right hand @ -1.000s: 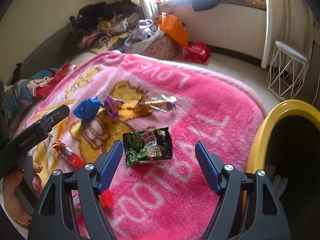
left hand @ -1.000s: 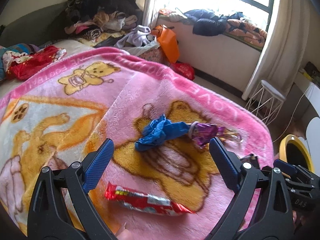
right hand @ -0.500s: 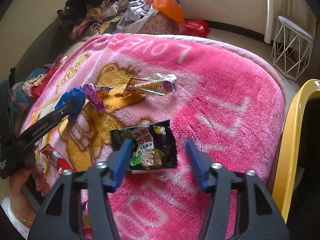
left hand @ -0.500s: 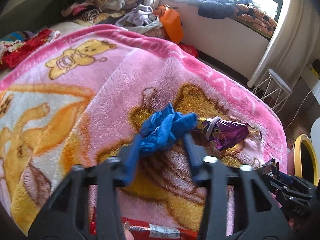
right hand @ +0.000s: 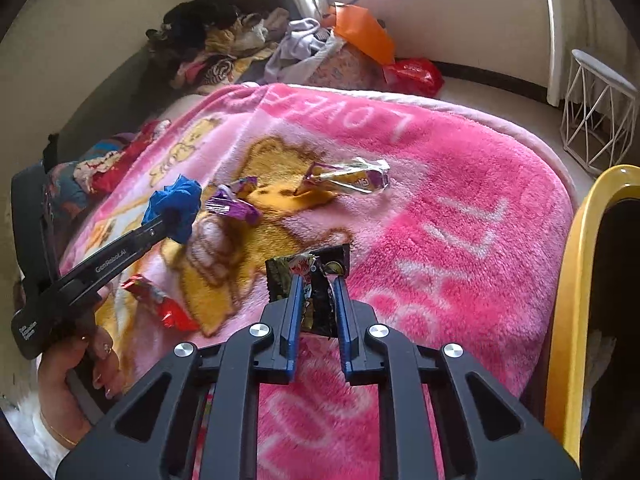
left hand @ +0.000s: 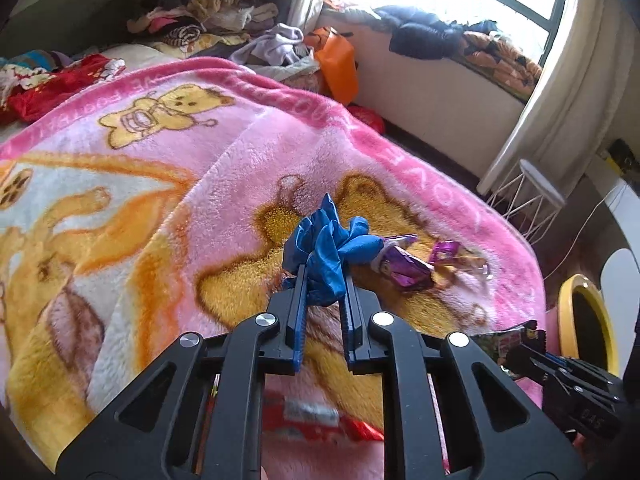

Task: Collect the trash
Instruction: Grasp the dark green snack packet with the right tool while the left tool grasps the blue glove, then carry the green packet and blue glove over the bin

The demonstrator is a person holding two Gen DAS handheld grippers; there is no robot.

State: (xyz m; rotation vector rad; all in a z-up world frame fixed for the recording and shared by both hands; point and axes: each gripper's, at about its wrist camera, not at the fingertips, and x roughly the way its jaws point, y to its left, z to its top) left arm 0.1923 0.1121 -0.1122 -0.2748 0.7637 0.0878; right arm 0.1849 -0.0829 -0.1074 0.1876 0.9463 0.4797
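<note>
The left hand-held gripper [left hand: 324, 276] reaches forward and slightly down over the pink blanket [left hand: 240, 168] on the bed, its blue-padded fingers [left hand: 298, 308] pinching a crumpled blue wrapper [left hand: 326, 252] that bunches out above the tips. In the right wrist view the same tool comes in from the left at a low slant, held by the person's left hand [right hand: 76, 368], with the blue wad at its far end just above the blanket. To the right of the blue wrapper lies a purple wrapper [left hand: 404, 266], touching or nearly touching it. A red wrapper [left hand: 316, 424], blurred, lies near, under the left tool's frame.

The right hand-held gripper [right hand: 318, 280] points forward over the near right part of the blanket, its fingers [right hand: 294, 308] pressed onto a dark snack packet [right hand: 308, 268] that stands up crumpled between them. Farther off lies a silvery yellow-and-purple wrapper [right hand: 348, 176]. A yellow-rimmed bin [right hand: 576, 280] stands at the bed's right edge, beside the right tool.
</note>
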